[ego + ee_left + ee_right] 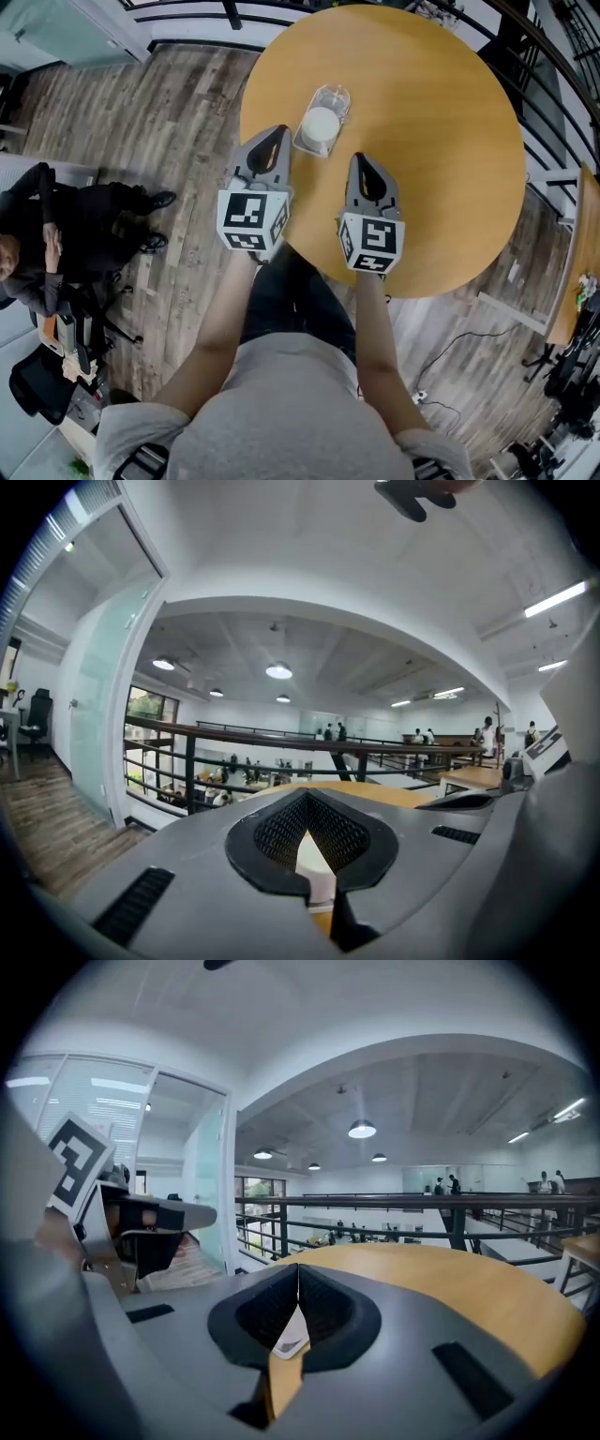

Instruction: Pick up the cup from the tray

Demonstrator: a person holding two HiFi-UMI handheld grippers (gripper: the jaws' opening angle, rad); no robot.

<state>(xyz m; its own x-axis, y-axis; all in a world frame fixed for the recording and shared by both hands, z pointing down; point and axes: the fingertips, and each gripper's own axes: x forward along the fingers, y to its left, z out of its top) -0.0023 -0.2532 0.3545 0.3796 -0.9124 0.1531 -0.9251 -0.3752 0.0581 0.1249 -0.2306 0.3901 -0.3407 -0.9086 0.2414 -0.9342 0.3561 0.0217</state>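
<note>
A white cup (320,127) stands in a small clear tray (336,96) on the round wooden table (441,141), near its left front edge. My left gripper (277,131) hovers just left of the cup, jaws shut and empty. Through the gap under its tips in the left gripper view (307,797), I see the white cup (314,855). My right gripper (360,157) is a little to the right of the tray and nearer to me, also shut on nothing. In the right gripper view (298,1269) a corner of the tray (291,1337) shows below the tips.
A person in dark clothes (56,244) sits on the wood floor side at the left. A black railing (234,19) runs behind the table. Another wooden table edge (574,272) and cables (469,347) lie to the right.
</note>
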